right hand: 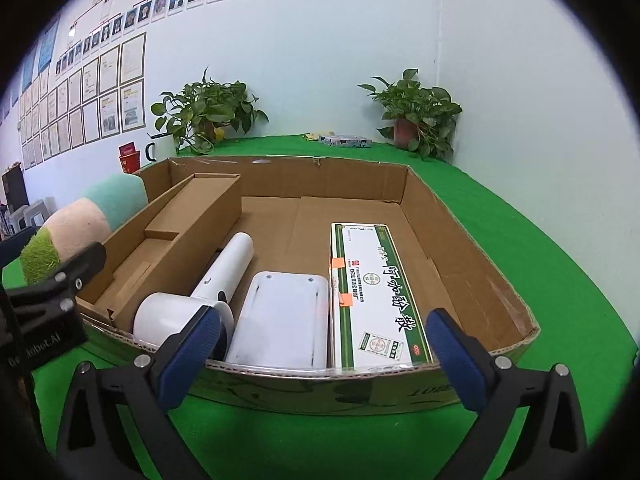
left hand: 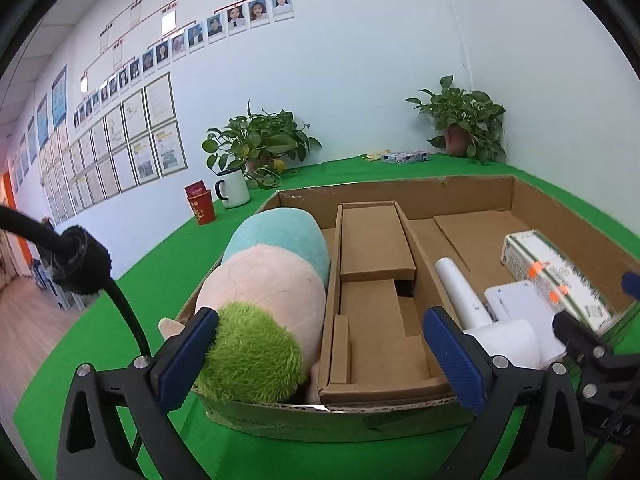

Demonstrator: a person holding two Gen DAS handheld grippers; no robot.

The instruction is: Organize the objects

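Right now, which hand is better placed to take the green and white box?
Probably the right. Its open tool faces the green and white box directly. The left tool faces the cardboard insert, beside the plush toy.

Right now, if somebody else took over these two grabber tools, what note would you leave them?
Left gripper: jaws open, empty. Right gripper: jaws open, empty.
In the cardboard tray: plush toy at the left end, cardboard insert beside it, then white handheld device, white flat case and medicine box side by side.
All these look packed; I see nothing loose nearby.
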